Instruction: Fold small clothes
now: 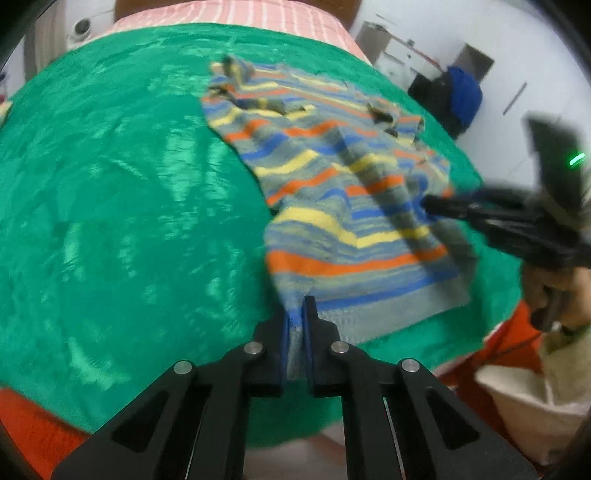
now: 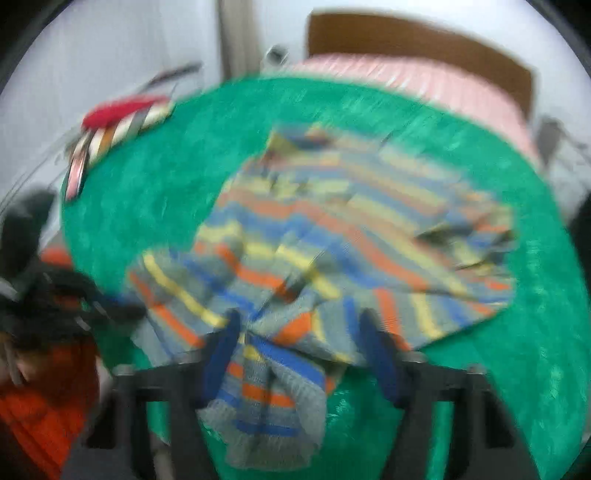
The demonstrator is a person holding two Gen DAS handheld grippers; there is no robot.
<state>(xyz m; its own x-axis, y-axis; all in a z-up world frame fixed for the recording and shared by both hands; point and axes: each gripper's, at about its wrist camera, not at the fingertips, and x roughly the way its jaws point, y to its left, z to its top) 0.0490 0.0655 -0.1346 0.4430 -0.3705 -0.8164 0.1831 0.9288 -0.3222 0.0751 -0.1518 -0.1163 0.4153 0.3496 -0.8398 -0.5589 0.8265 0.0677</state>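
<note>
A small striped knit sweater [image 1: 332,192], grey with blue, yellow and orange bands, lies on a green cloth [image 1: 110,184]. My left gripper [image 1: 295,314] is shut on the sweater's grey bottom hem at its near left corner. My right gripper [image 1: 428,203] reaches in from the right over the sweater's right side. In the blurred right wrist view the right gripper [image 2: 299,325] stands open, its blue-padded fingers [image 2: 373,347] wide apart, with a bunched part of the sweater [image 2: 273,369] lying between them. The left gripper [image 2: 110,306] shows at the sweater's left edge.
The green cloth [image 2: 517,332] covers a bed with a pink striped sheet [image 1: 258,14] at the far end. A folded red and striped garment [image 2: 118,122] lies at the cloth's far left. A white basket [image 1: 524,402] stands at the right. Orange fabric [image 1: 26,424] shows below the cloth's edge.
</note>
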